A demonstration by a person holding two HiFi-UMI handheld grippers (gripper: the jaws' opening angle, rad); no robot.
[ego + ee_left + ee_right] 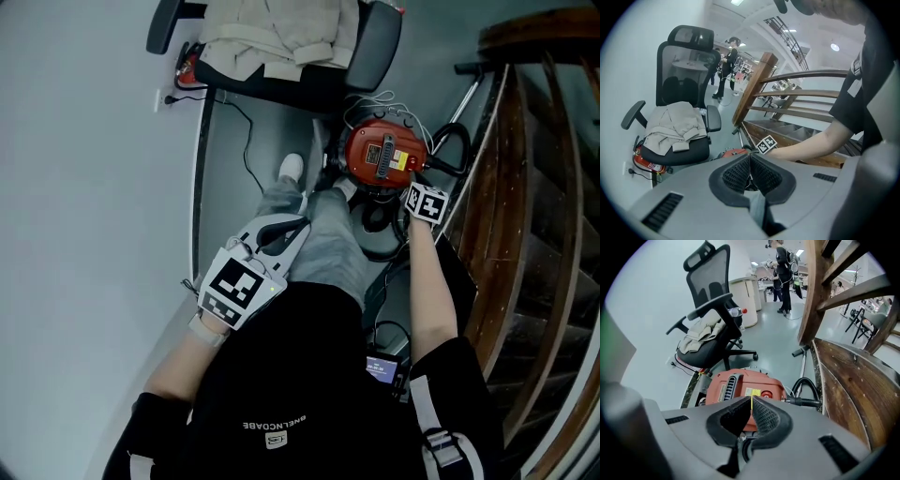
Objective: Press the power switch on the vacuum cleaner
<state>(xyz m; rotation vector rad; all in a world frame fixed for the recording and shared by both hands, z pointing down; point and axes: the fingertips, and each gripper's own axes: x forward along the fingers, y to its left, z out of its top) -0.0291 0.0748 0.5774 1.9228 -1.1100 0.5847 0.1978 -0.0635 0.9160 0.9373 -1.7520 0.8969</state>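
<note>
A red vacuum cleaner (384, 156) sits on the floor by the stairs, with a black grille, a yellow label and a round red button (766, 393) on top. My right gripper (419, 192) hovers just above its near right side, jaws shut and empty; in the right gripper view the red body (740, 385) lies right past the fingertips (751, 398). My left gripper (272, 236) is held back over my leg, shut and empty, pointing toward the chair; its own view shows the tips (750, 155) meeting.
A black office chair (309, 56) with a beige jacket stands just beyond the vacuum. The black hose (806, 389) and metal wand (466, 98) lie to the right against the wooden staircase (525, 187). A cable (246, 131) runs along the floor to a wall socket.
</note>
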